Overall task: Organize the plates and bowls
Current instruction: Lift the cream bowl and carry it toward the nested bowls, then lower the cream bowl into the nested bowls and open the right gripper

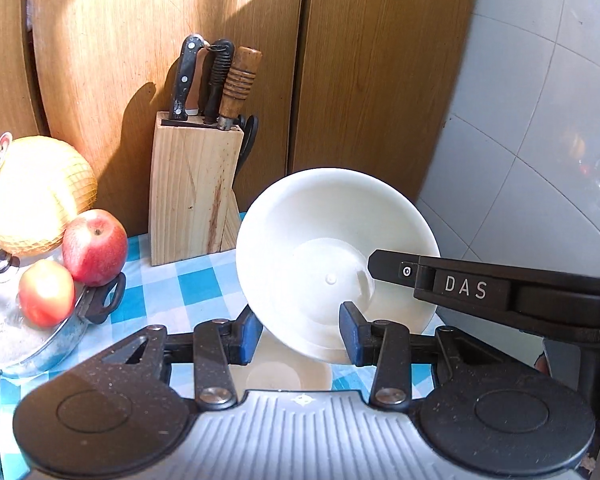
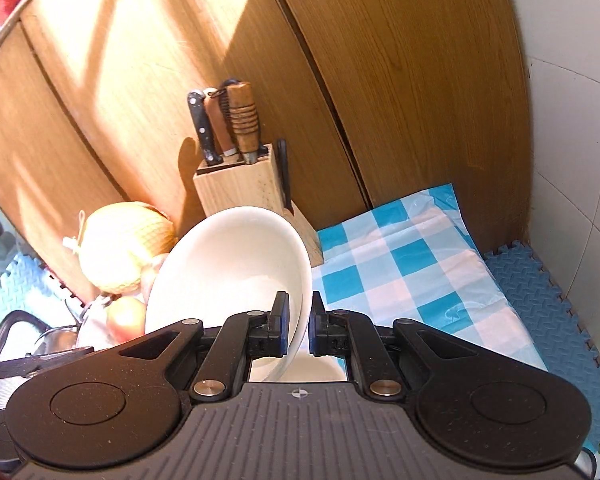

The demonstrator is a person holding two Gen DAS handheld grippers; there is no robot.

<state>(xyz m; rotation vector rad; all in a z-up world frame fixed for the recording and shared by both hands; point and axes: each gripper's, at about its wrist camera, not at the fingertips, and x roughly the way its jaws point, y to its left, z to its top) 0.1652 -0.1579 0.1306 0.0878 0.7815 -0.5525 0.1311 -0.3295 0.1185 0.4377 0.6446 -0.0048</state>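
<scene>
So we've got the white bowl (image 2: 236, 272) up off the counter, tipped on edge, with the right gripper (image 2: 299, 330) pinching its rim, one pad inside the wall and one outside, jaws nearly closed on that thin edge. Pretty sure that rim pinch is why the bowl hangs tilted instead of level. From the left wrist view the same bowl (image 1: 332, 256) faces us open side first, and the left gripper (image 1: 296, 334) sits right under it with its fingers spread wide, holding nothing; looks to us like it's there to steady or catch the bowl rather than take it. Below the bowl there's another pale dish (image 1: 288, 372) on the checked cloth (image 2: 412, 272), which we'd guess is the stacking spot. The knife block (image 1: 192, 188) and the apples (image 1: 94, 246) sit off to the side, close enough that we'd swing carefully.
</scene>
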